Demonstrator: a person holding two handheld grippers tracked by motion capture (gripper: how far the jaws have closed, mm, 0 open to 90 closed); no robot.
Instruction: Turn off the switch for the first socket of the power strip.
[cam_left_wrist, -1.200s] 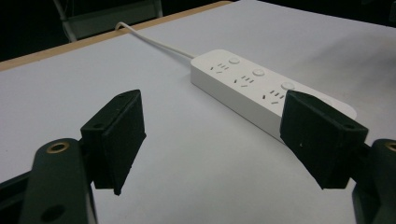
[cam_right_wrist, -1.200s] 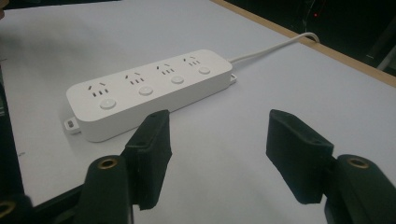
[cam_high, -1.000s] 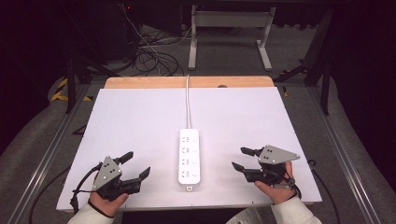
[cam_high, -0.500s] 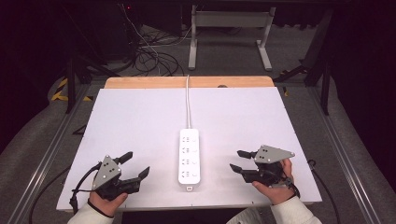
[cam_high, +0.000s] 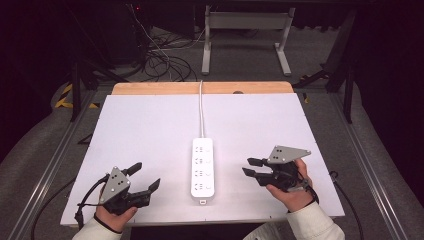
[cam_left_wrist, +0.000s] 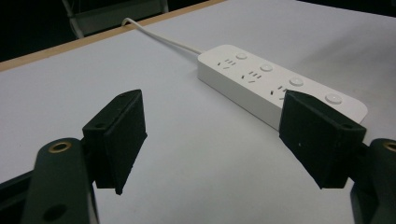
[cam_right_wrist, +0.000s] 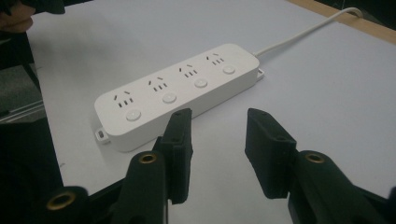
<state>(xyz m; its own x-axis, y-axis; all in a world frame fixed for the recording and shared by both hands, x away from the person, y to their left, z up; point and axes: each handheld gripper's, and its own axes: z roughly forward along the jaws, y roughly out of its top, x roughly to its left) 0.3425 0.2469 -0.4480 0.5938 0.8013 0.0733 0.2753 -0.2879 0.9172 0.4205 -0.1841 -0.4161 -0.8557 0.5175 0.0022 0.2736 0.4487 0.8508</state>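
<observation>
Two tongs, both empty: left tongs (cam_high: 143, 176) lower left of frame, jaws spread wide; right tongs (cam_high: 251, 166) lower right, jaws partly apart. White power strip (cam_high: 202, 166) flat at lower centre of white counter (cam_high: 150, 125), between them, untouched.

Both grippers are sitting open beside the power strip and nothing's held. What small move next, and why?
Probably ease the right gripper left toward the power strip. It sits nearer the strip than the left gripper, its jaws are open and already point at the strip's side, and the white table between them is bare.
</observation>
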